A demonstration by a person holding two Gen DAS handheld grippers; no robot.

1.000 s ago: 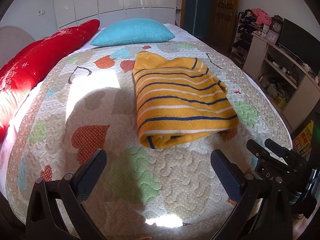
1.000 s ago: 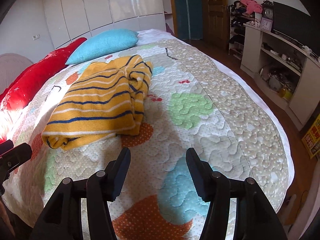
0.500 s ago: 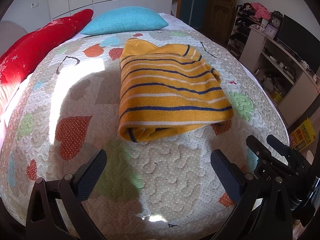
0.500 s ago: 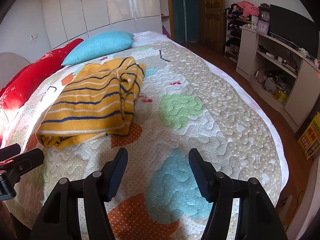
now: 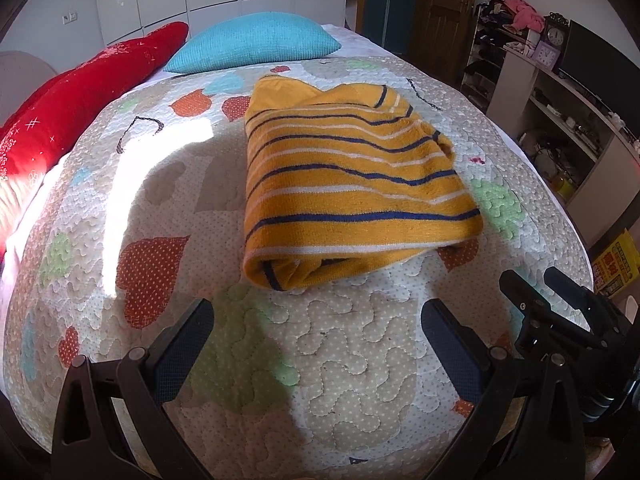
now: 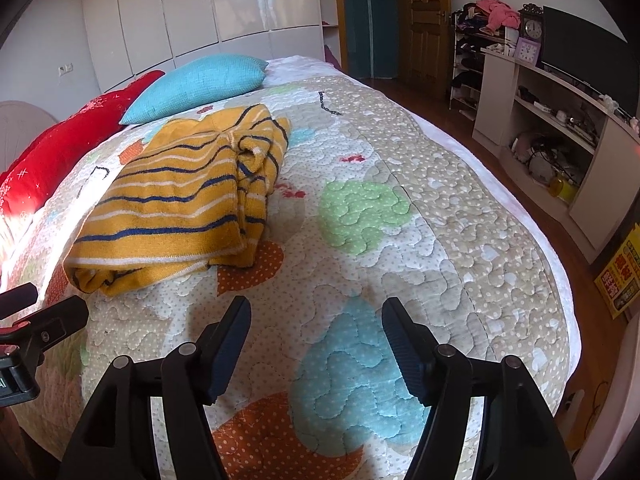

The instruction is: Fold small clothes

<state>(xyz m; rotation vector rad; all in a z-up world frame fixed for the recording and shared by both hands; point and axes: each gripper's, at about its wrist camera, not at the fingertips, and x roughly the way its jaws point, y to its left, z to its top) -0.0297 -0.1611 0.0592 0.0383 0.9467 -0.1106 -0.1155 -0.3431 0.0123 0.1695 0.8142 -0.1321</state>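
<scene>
A yellow knit garment with navy and white stripes [image 5: 344, 184] lies folded into a thick rectangle on the quilted bedspread [image 5: 340, 352]. It also shows in the right wrist view [image 6: 180, 204], left of centre. My left gripper [image 5: 318, 320] is open and empty, a short way in front of the garment's near folded edge, above the quilt. My right gripper [image 6: 316, 320] is open and empty, to the right of the garment and apart from it. The right gripper's body shows at the right edge of the left wrist view [image 5: 560, 312].
A turquoise pillow [image 5: 256, 40] and a long red pillow [image 5: 80, 96] lie at the head of the bed. White shelves [image 6: 560, 136] with clutter, a clock and a dark screen stand along the right wall. The bed's right edge [image 6: 560, 280] drops to wooden floor.
Both grippers have drawn back and risen slightly from the garment, staying open and empty. The garment has not moved.
</scene>
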